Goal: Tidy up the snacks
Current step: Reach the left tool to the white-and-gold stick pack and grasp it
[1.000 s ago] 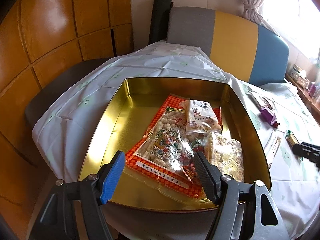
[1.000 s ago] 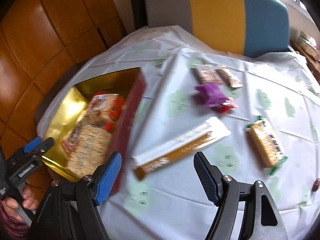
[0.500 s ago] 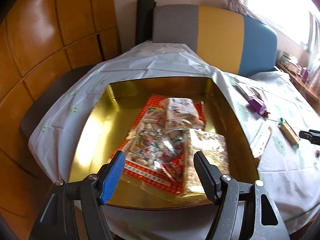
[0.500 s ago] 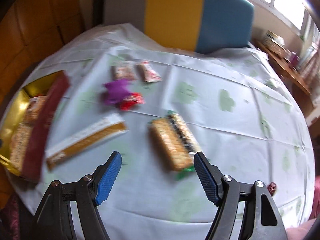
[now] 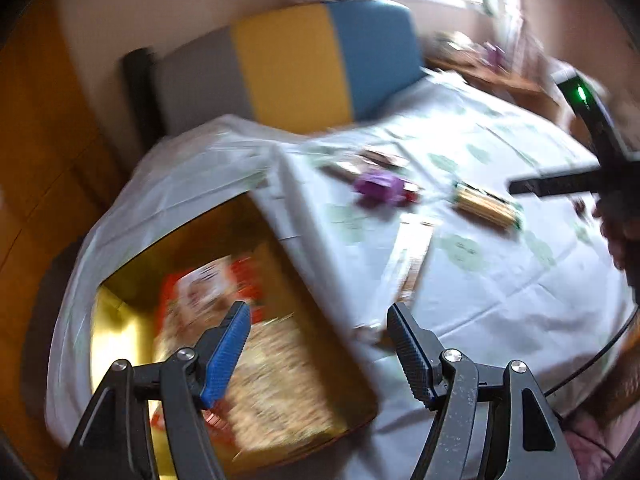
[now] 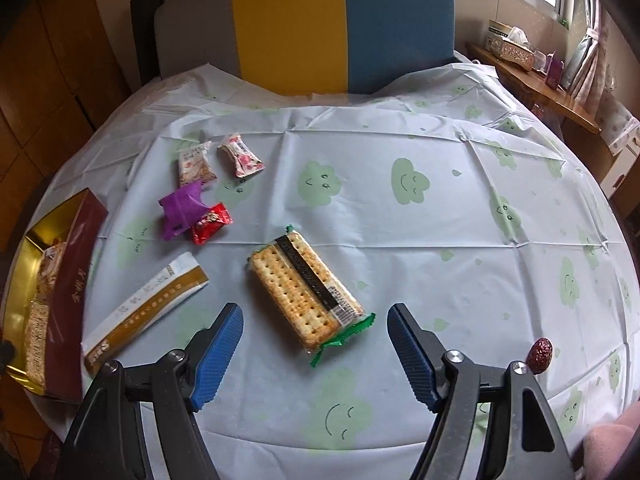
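A cracker pack point(image 6: 306, 292) with green ends lies on the tablecloth just ahead of my right gripper point(image 6: 315, 332), which is open and holds nothing. Left of it lie a long gold-and-white packet point(image 6: 146, 312), a purple wrapper point(image 6: 182, 210), a red candy point(image 6: 210, 223) and two small pink-and-white packets point(image 6: 195, 165). The gold tin point(image 5: 128, 332) at the table's left edge holds several snack bags point(image 5: 276, 376). My left gripper point(image 5: 318, 330) hangs open and empty over the tin's right wall. The left wrist view is blurred.
A dried red date point(image 6: 540, 354) lies near the right gripper's right finger. A grey, yellow and blue chair back point(image 6: 312, 28) stands behind the round table. A wooden shelf point(image 6: 532, 84) with boxes runs at the far right. The right hand and its gripper body point(image 5: 592, 140) show in the left wrist view.
The left gripper swung right and rolled, from above the tin's middle to its right wall. The right gripper moved right from the long packet to the cracker pack. Both stayed open.
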Tool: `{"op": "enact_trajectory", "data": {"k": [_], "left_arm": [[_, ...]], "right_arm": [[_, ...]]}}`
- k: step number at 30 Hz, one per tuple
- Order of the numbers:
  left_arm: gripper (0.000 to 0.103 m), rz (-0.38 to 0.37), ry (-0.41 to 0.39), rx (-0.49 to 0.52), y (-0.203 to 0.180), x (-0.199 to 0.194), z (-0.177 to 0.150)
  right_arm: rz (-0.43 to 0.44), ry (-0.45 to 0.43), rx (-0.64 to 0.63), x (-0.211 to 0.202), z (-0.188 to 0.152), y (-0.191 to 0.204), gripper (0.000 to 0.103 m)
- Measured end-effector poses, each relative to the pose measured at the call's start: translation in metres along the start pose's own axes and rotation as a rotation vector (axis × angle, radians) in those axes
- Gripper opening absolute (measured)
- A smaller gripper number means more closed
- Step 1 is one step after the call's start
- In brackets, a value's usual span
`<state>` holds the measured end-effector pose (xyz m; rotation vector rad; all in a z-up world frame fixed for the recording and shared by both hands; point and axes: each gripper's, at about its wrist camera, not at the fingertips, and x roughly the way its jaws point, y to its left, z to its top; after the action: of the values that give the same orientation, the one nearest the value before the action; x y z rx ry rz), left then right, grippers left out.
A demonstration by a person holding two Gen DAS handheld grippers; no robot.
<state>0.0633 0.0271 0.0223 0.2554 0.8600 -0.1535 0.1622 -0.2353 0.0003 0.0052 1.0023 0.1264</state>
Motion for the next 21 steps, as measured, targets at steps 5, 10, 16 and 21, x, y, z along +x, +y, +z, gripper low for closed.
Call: {"op": "enact_trajectory", "data": {"k": [5,10,16,21], "left_arm": [[0.071,-0.058,0.066,0.112,-0.03,0.038,0.03],[0.071,-0.134,0.16,0.193,-0.053,0.075,0.044],[0.071,-0.118,0.218,0.254,-0.071,0.105,0.047],[0.047,-0.15,0.286,0.26,-0.079,0.123,0.043]], "right_arm": [[0.027,-0.019,0.029,-0.006,0.002,-0.003,0.076],[0.046,-0.037,0.069,-0.01,0.006,-0.011,0.076],[0.056,-0.055,0.104,-0.015,0.009,-0.018,0.076],[0.059,-0.062,0.108,-0.016,0.01,-0.02,0.076]]}}
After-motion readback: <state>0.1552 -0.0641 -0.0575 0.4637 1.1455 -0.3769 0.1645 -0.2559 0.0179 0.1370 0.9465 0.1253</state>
